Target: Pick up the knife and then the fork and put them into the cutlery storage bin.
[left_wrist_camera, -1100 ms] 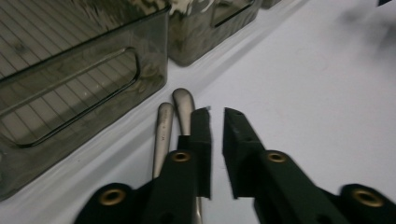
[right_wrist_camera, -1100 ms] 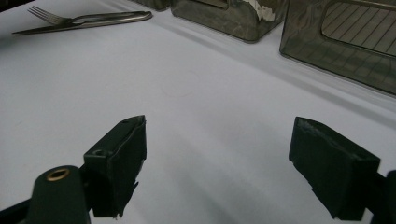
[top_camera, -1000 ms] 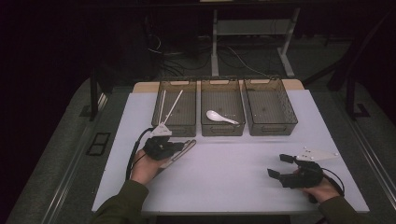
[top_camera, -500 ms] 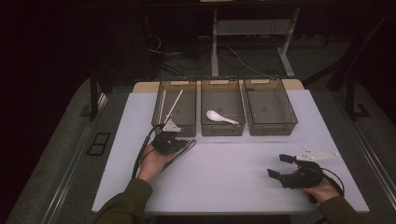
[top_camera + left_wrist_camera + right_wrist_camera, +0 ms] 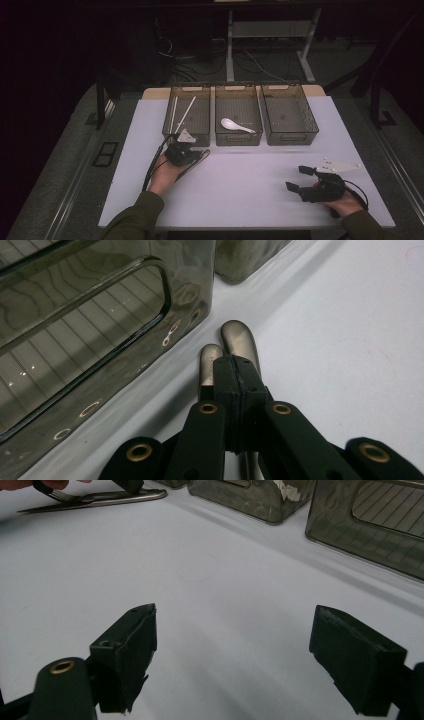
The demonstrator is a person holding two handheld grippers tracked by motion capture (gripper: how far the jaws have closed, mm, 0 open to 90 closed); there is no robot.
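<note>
Dark room, dim beyond the lit white table (image 5: 250,200). Grey floor (image 5: 60,180) around it. Behind, a pale desk frame (image 5: 272,30) with loose cables (image 5: 200,65) on the floor. Black floor plate (image 5: 105,154) at left.

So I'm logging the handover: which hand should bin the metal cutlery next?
Left. Its tongs are shut on the metal cutlery beside the left bin; the right tongs sit open, farther off.

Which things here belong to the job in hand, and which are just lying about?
In the job:
- left gripper, shut on two metal utensils
- left bin, right beside them

Lying about:
- chopsticks
- white spoon
- middle bin
- right bin
- right gripper, open
</note>
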